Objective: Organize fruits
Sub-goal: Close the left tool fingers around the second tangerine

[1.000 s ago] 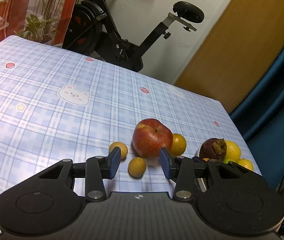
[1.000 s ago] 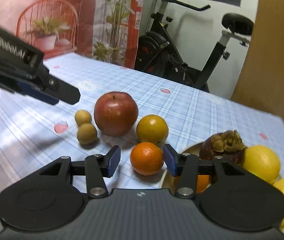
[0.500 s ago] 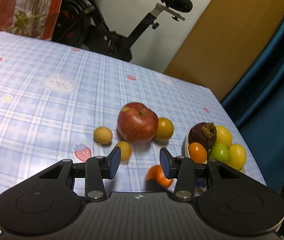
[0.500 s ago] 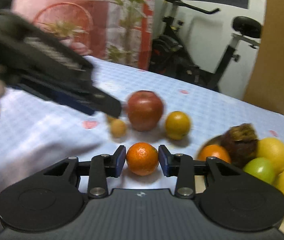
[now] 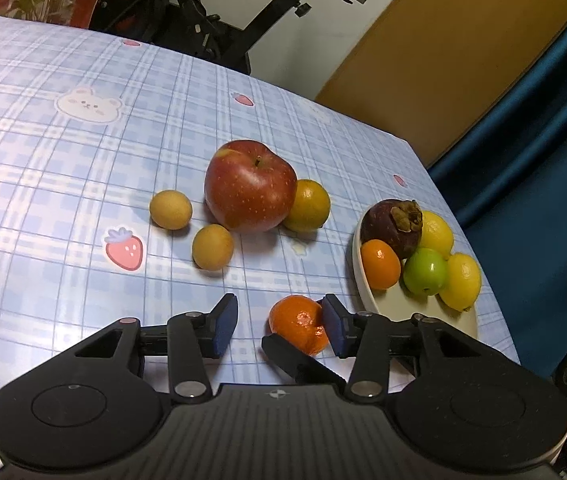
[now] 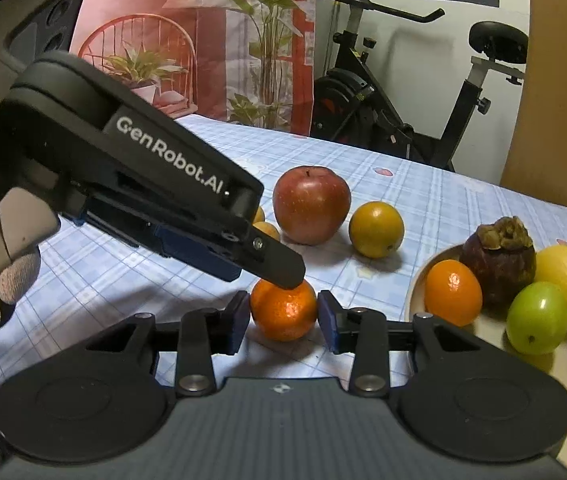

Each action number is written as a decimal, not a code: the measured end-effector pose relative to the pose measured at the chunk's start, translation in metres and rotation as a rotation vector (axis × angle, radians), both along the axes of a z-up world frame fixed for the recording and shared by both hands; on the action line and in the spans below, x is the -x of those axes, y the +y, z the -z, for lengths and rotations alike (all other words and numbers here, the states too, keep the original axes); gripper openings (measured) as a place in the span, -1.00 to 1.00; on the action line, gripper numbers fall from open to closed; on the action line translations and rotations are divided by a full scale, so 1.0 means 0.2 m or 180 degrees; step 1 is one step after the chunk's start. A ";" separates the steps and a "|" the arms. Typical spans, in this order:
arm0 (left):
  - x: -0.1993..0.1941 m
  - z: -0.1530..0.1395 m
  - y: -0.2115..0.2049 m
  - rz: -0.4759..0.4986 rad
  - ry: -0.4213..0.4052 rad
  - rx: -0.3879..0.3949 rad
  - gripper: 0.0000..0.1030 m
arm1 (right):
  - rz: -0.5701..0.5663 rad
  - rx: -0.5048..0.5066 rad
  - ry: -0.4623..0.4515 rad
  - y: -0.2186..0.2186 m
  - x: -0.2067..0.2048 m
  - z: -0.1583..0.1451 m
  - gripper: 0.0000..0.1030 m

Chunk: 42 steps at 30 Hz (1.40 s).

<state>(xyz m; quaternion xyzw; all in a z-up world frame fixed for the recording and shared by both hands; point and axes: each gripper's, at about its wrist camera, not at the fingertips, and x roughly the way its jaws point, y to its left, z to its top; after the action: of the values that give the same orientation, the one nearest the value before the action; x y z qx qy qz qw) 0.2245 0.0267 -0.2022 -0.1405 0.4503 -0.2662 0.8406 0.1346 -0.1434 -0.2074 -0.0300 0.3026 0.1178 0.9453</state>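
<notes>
An orange mandarin [image 6: 283, 312] sits on the blue checked tablecloth [image 5: 63, 184], and my right gripper [image 6: 283, 320] is shut on it, one pad at each side. My left gripper [image 5: 278, 328] hovers over the same mandarin [image 5: 295, 322] with its jaws opening and its pads not pressing on it. One of its fingers [image 6: 275, 264] lies across the top of the fruit. To the right a cream plate [image 5: 357, 276] holds a mangosteen [image 5: 393, 224], a small orange, a green fruit and two lemons.
A red apple [image 5: 249, 190], a yellow-orange citrus [image 5: 307, 206] and two small tan fruits [image 5: 170, 209] lie behind the mandarin. The plate stands near the table's right edge, beside a blue curtain. An exercise bike [image 6: 383, 92] stands past the far edge. A gloved hand [image 6: 3, 280] is at left.
My right gripper has shut on the mandarin. My left gripper has dropped and tipped down over the same fruit, and its jaws stand wider than before.
</notes>
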 end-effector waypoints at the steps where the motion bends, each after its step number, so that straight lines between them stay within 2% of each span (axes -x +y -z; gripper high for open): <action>1: 0.00 0.00 0.00 0.0000 0.0002 -0.0008 0.01 | 0.0001 -0.0016 0.0003 -0.01 0.00 0.00 -0.23; 4: 0.00 0.00 0.00 0.0018 0.0006 -0.0011 0.01 | 0.0008 -0.0095 0.0042 -0.02 -0.01 0.00 -0.22; 6: 0.00 0.01 0.00 0.0021 0.0009 -0.0008 0.03 | 0.0005 -0.0220 0.0147 -0.04 -0.02 0.01 -0.05; 9: 0.00 0.02 0.03 -0.0014 0.0033 0.0018 0.15 | -0.0019 -0.0343 0.0206 -0.06 -0.02 0.01 0.01; 12: 0.00 0.03 0.06 -0.0081 0.0075 0.0070 0.16 | -0.0066 -0.0361 0.0197 -0.06 -0.01 0.01 0.02; 20: -0.01 0.01 0.14 -0.0219 0.0103 0.0023 0.15 | -0.0079 -0.0339 0.0174 -0.05 -0.01 0.01 0.01; 22: -0.01 0.01 0.14 -0.0198 0.0113 0.0027 0.12 | -0.0104 -0.0338 0.0160 -0.04 -0.01 0.01 -0.01; 26: -0.01 0.00 0.12 -0.0117 0.0113 0.0074 0.09 | -0.0214 -0.0275 0.0137 0.01 -0.01 0.01 -0.19; 30: 0.01 0.00 0.07 0.0010 0.0088 0.0037 0.08 | -0.0248 -0.0239 0.0125 0.02 -0.01 0.02 -0.19; 35: 0.02 0.02 0.03 0.0048 0.0099 -0.0041 -0.04 | -0.0228 -0.0311 0.0144 -0.01 -0.02 0.02 -0.19; 38: 0.03 0.03 0.01 0.0111 0.0099 -0.0073 -0.18 | -0.0231 -0.0323 0.0155 -0.01 -0.02 0.02 -0.19; 42: 0.03 0.04 0.00 0.0151 0.0079 -0.0088 -0.21 | -0.0233 -0.0313 0.0163 -0.01 -0.01 0.02 -0.19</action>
<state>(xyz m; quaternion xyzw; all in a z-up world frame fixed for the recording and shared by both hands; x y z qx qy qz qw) 0.2178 0.0269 -0.2098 -0.1214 0.4675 -0.2780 0.8303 0.1372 -0.1450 -0.2106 0.0085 0.3193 0.1677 0.9326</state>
